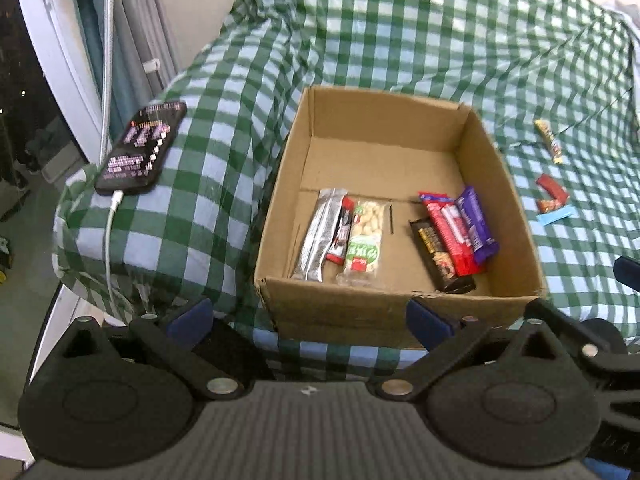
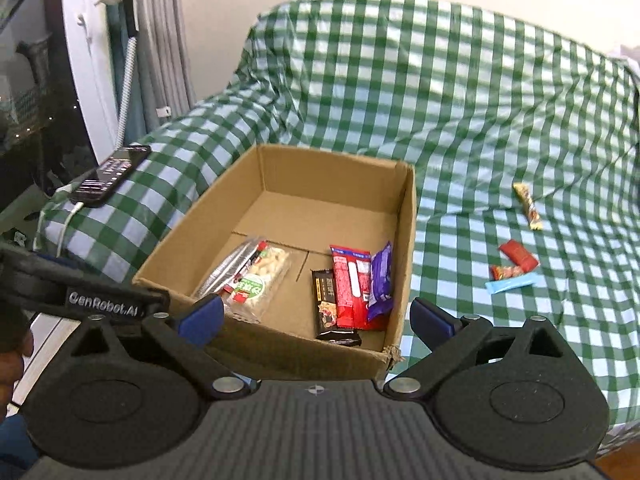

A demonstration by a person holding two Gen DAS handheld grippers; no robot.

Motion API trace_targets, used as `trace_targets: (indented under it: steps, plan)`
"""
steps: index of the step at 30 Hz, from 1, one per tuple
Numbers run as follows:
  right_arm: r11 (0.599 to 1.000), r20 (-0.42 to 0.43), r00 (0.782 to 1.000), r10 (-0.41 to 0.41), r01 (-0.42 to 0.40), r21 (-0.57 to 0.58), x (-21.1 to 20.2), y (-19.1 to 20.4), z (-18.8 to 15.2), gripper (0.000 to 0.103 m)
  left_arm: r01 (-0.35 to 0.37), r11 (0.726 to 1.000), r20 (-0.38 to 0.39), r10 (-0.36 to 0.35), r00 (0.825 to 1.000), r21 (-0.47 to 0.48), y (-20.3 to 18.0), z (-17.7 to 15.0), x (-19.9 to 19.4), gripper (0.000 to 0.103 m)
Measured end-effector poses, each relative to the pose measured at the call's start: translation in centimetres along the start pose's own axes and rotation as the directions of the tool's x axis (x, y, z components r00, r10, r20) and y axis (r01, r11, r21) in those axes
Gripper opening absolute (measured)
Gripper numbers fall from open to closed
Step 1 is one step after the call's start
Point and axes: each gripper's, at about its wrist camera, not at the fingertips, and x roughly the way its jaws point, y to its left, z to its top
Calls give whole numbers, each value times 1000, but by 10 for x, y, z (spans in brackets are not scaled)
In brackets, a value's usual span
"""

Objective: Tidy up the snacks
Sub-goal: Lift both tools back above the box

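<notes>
At far left we see a black smartphone (image 1: pixel 141 148) with a white charging cable (image 1: pixel 110 240) lying on the green-and-white checked cloth (image 1: pixel 400 32) over the sofa arm; just beside it sits the open brown cardboard box (image 1: pixel 516 216); in its left part lie a silver foil bar (image 1: pixel 318 236), a small red-and-black bar (image 1: pixel 341 236) and a clear packet of peanuts (image 1: pixel 364 240), touching; in its right part lie a black bar (image 1: pixel 438 256), a red wrapper (image 1: pixel 452 236) and a purple wrapper (image 1: pixel 476 228), overlapping; on the cloth to the right, apart from the box, lie a yellow bar (image 1: pixel 549 141), a red bar (image 1: pixel 552 190) and a light blue strip (image 1: pixel 557 215). Our left gripper (image 1: pixel 308 320) and right gripper (image 2: pixel 316 318) both stand spread wide, holding nothing.
</notes>
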Motion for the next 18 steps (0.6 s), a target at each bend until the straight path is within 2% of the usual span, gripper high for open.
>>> trace_targets:
  steps: [6,18]
  plan:
    - [1000,61,998,-1,2,-13,-23,2,-3,101,-3,1000,42,2,999,10,-3,-4,-18,103]
    - [1000,86,996,1,-2,10,-36,-2,-10,101,-16,1000,54,15,998,20,-7,-6,-26,103]
